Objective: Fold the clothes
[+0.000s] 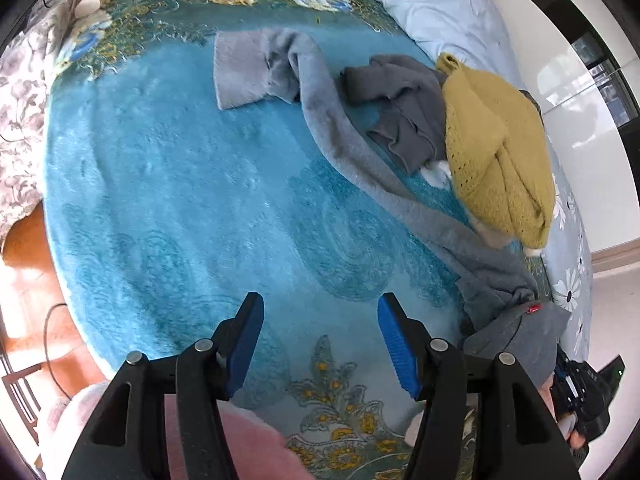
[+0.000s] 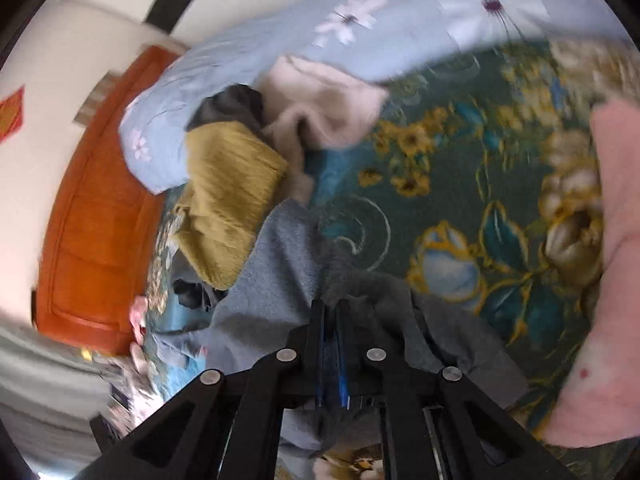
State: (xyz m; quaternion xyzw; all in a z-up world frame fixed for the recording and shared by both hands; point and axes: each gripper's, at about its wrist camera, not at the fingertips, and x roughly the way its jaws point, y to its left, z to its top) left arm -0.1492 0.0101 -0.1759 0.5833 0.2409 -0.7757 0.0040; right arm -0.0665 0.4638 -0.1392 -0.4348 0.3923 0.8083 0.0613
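Left wrist view shows the left claw (image 1: 320,320) released above the teal blanket (image 1: 180,200), nothing between its fingers. The right claw (image 2: 331,312) is clenched on the grey garment (image 2: 280,280), which trails across the bed beside a yellow sweater (image 1: 492,152).

We see a long grey fleece garment (image 1: 344,136) strung out on the bed from approx 11 o'clock down to 4 o'clock, far end flat, mid section twisted, near end lifted w/ its edge pinched. At 2 o'clock: crumpled dark grey top (image 1: 404,108) beside a mustard knit (image 1: 496,152), both unfolded.
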